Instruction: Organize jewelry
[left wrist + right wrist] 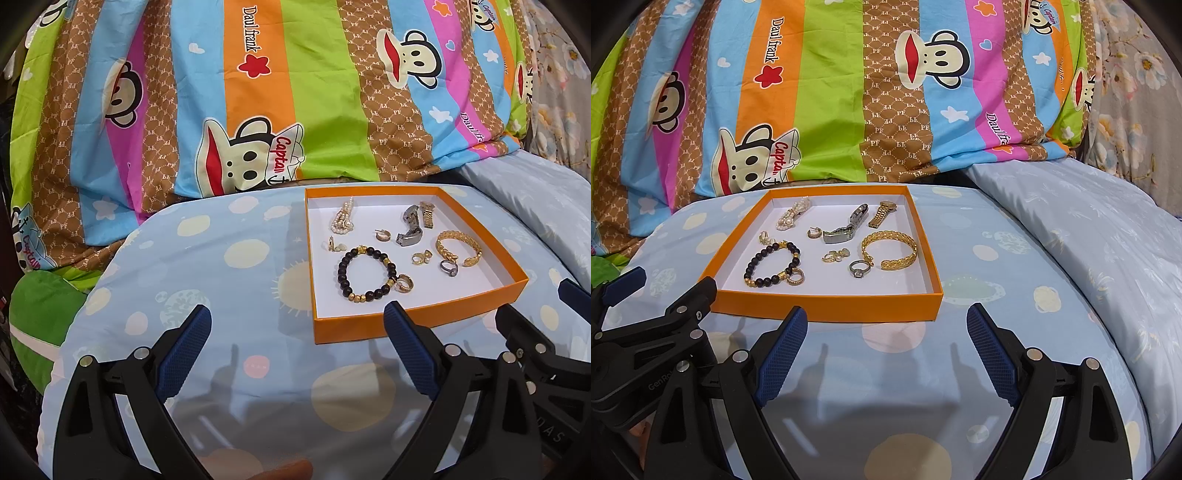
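An orange tray (417, 325) (827, 306) with a white floor lies on a light blue patterned cushion. In it lie a dark bead bracelet (365, 275) (772, 264), a gold cuff (458, 249) (890, 249), a pearl string (343, 219) (792, 218), a silver watch (408, 225) (846, 227), a gold watch (882, 214), a stone ring (448, 267) (860, 268) and small earrings. My left gripper (297, 323) is open and empty, just short of the tray's near wall. My right gripper (886, 323) is open and empty at that wall. Each gripper shows in the other's view.
A striped cartoon-monkey quilt (258, 92) (831, 92) is heaped behind the tray. A pale blue pillow (1089, 229) lies to the right. Green fabric (40, 306) sits at the left, below the cushion (221, 258).
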`<state>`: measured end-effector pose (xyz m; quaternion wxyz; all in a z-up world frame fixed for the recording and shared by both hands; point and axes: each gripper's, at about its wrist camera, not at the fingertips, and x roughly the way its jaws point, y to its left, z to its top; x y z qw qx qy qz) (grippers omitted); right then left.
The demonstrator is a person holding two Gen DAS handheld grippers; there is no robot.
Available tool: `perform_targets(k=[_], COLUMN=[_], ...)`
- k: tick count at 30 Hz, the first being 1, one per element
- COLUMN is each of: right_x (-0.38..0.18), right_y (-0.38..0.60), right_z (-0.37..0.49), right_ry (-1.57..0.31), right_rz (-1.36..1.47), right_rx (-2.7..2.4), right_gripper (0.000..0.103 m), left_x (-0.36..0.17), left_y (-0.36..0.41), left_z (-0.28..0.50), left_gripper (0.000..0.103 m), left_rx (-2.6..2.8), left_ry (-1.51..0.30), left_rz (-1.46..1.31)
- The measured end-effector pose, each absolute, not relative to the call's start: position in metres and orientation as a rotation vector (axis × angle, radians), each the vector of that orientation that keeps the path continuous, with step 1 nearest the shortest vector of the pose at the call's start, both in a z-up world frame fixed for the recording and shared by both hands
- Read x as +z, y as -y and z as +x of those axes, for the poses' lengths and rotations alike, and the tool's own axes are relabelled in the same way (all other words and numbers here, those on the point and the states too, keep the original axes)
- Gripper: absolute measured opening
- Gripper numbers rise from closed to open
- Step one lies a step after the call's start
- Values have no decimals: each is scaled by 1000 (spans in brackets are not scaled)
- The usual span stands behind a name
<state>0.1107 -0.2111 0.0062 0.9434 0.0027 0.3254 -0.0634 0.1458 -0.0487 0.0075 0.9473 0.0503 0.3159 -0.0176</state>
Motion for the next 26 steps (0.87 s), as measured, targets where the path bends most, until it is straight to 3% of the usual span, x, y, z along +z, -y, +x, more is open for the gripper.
perform_targets(k=[26], right_x=[7], right_y=[212], right_z=[111], right_ry=[-661], right_rz=[-4], right_rx=[-129], right_gripper=[86], left_x=[7], left_y=[46], left_z=[147], left_gripper=[92], left_rx=[-28], left_ry=[-651], left_rz=[105])
